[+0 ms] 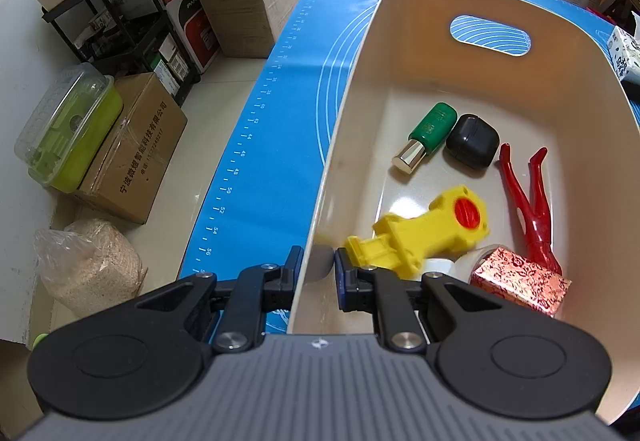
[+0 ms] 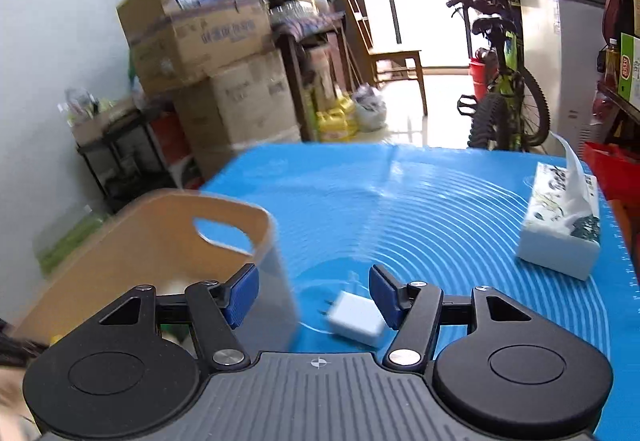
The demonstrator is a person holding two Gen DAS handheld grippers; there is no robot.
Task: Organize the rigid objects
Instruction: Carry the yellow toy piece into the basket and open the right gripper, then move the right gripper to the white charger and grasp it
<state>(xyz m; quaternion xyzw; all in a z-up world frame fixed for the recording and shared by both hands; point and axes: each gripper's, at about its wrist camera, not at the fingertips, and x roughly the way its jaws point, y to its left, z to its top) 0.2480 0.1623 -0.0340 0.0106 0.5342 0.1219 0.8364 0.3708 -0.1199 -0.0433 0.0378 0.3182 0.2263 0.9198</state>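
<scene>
A beige bin [image 1: 400, 41] stands on the blue mat [image 1: 280, 161]. My left gripper [image 1: 318, 271] is shut on the bin's left wall, one finger outside and one inside. In the bin lie a green bottle [image 1: 430, 133], a black case [image 1: 472, 143], red pliers [image 1: 528, 201], a yellow toy [image 1: 432, 229] and a red patterned box [image 1: 520, 281]. In the right wrist view my right gripper [image 2: 314, 295] stands open over the mat, just right of the bin [image 2: 160, 241]. A white charger [image 2: 354, 319] lies on the mat near the right finger, with no pad pressing on it.
A tissue box [image 2: 560, 225] sits at the mat's right side. The table's left edge [image 1: 240, 161] drops to a floor crowded with cardboard boxes [image 1: 132, 161], a rack and a sack. A bicycle [image 2: 504, 89] stands beyond the far edge.
</scene>
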